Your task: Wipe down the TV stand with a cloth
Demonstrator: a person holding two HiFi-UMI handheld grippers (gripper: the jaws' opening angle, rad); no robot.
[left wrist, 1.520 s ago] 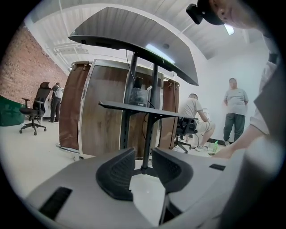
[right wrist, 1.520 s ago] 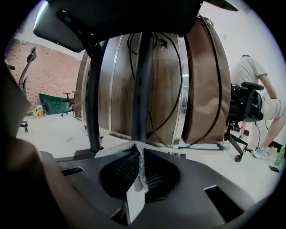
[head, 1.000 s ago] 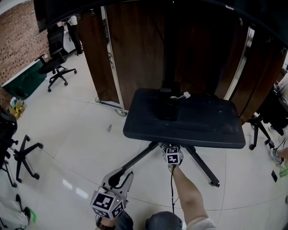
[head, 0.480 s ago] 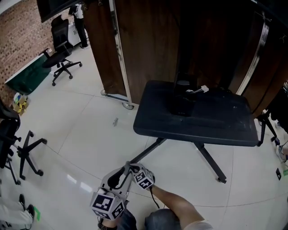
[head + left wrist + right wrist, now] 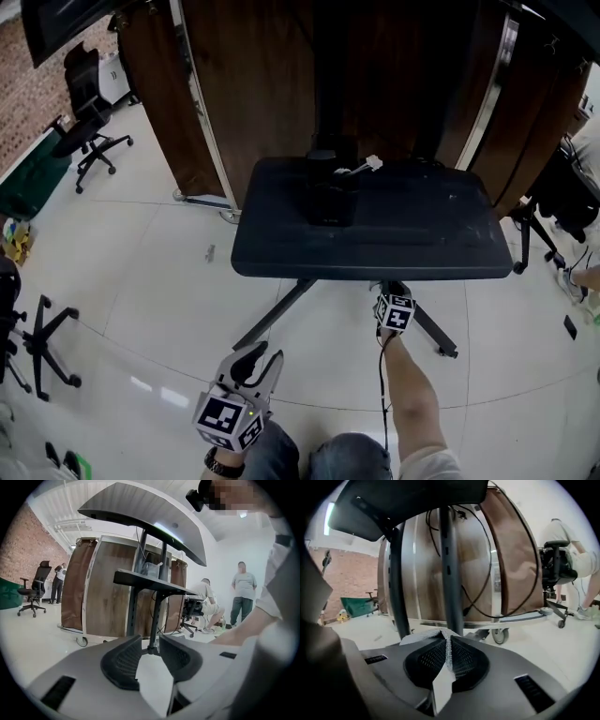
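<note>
a pale tiled floor (image 5: 141, 281) runs under the tv stand (image 5: 375, 239), a dark shelf on splayed legs, with brown wood-panel screens (image 5: 253, 84) close behind it. the right gripper (image 5: 392, 302) sits low, just in front of the stand's shelf edge and above one of its legs. its jaws are clenched on the cloth (image 5: 440, 637), a thin white mesh fold pinched between the pads with a small bunch spilling over the tips. the left gripper (image 5: 253, 358) hangs well back from the stand, near the person's body, jaws parted with nothing between them.

the wipe looks barely begun, if at all. only a narrow edge of cloth is caught, so a firm drag along the stand could pull it free and leave bare jaws scraping the surface. black cables (image 5: 483, 588) loop beside the stand's post (image 5: 450, 573), and a wide sweep there could snag them. a small white piece (image 5: 372, 163) lies on the shelf by the post and could be knocked off.

the head view alone shows the whole shelf top and how far each gripper stands from the stand, but the cloth cannot be seen there. the right gripper view alone shows the grip on the cloth and the cables from below. the left gripper view alone shows people (image 5: 243, 592) beyond the stand.
</note>
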